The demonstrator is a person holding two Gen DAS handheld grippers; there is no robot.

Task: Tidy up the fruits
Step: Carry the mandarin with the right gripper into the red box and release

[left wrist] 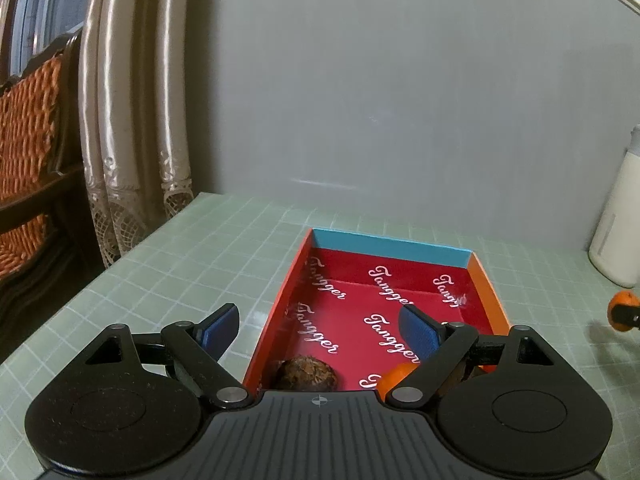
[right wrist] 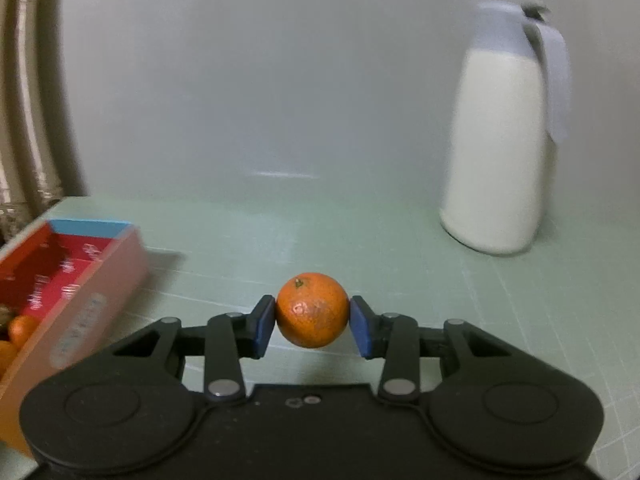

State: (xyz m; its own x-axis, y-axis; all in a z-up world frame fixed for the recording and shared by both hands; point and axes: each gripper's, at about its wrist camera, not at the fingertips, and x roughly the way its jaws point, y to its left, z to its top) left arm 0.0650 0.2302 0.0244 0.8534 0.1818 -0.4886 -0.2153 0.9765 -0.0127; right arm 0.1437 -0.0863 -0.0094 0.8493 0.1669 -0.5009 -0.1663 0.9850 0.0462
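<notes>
My left gripper (left wrist: 320,330) is open and empty, held above the near end of a red cardboard box (left wrist: 400,250) printed with white lettering. In the box's near end lie a brown rough fruit (left wrist: 306,374) and an orange (left wrist: 398,378), partly hidden behind my finger. My right gripper (right wrist: 312,326) is shut on an orange (right wrist: 312,310), held just above the green table. The same box (right wrist: 76,312) shows at the left of the right wrist view, with oranges (right wrist: 22,330) inside. The held orange also shows at the right edge of the left wrist view (left wrist: 622,310).
A tall white jug (right wrist: 500,136) with a grey lid stands at the back right of the green gridded mat (left wrist: 200,248), near the grey wall. Curtains (left wrist: 132,120) and a wooden chair (left wrist: 32,152) are beyond the table's left edge.
</notes>
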